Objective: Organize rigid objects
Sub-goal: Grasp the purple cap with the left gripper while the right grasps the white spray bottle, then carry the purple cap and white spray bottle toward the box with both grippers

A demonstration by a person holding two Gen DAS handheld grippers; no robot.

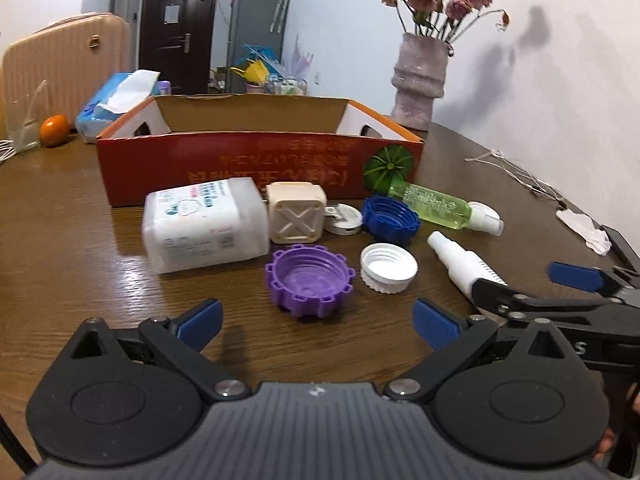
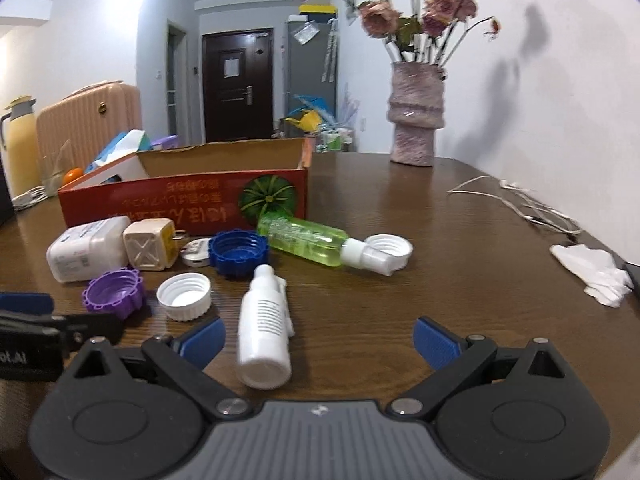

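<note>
My left gripper (image 1: 318, 324) stands open just short of a purple cap (image 1: 310, 280). Ahead on the table lie a white cap (image 1: 388, 268), a blue cap (image 1: 390, 216), a beige cube (image 1: 296, 212), a white pack (image 1: 204, 224) and a green bottle (image 1: 440, 204). Behind them sits an open red cardboard box (image 1: 260, 160). My right gripper (image 2: 320, 342) is open too, and a white spray bottle (image 2: 264, 328) lies between its fingers, close to the left one, with no pad pressing it. That gripper (image 1: 532, 284) also shows at the right of the left wrist view.
A vase of dried roses (image 1: 418, 84) stands at the back right. White cables (image 1: 516, 172) and a white cloth (image 1: 588, 228) lie near the right edge. A tissue pack (image 1: 116, 100) and an orange (image 1: 54, 130) sit back left. Another white cap (image 2: 390, 248) rests by the green bottle's nozzle.
</note>
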